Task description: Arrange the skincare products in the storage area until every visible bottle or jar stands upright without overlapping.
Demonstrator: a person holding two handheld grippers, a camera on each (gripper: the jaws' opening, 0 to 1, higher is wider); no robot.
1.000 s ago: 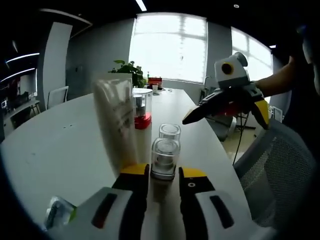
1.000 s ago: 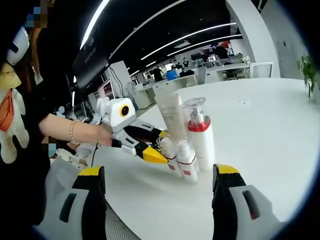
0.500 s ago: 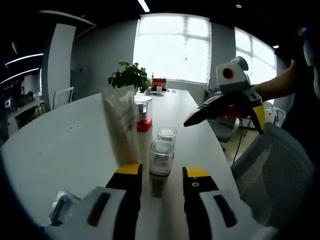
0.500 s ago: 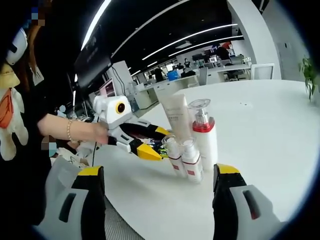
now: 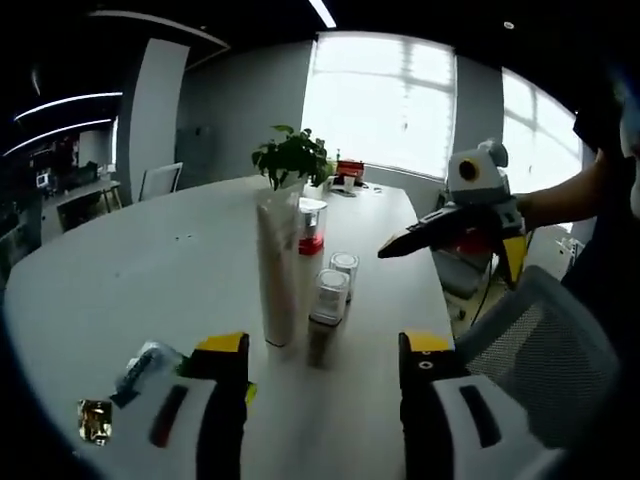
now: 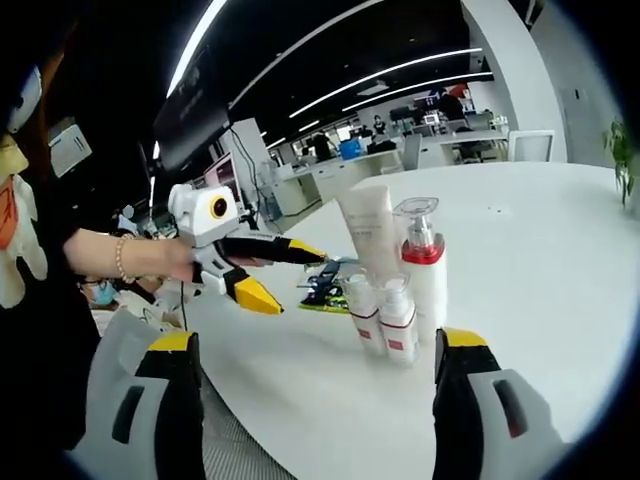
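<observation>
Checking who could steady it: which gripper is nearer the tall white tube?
Left, as far as the views show. The left gripper hangs open just beside the tube; the right gripper is open, off past the small bottles.

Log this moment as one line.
left gripper open, clear | right gripper open | tube, pump bottle, jars upright

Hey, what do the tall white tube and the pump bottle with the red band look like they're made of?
Tall white tube: likely soft plastic, matte, opaque, flat crimped top. Pump bottle: probably hard plastic, glossy white body, red band, see-through cap over the pump.
</observation>
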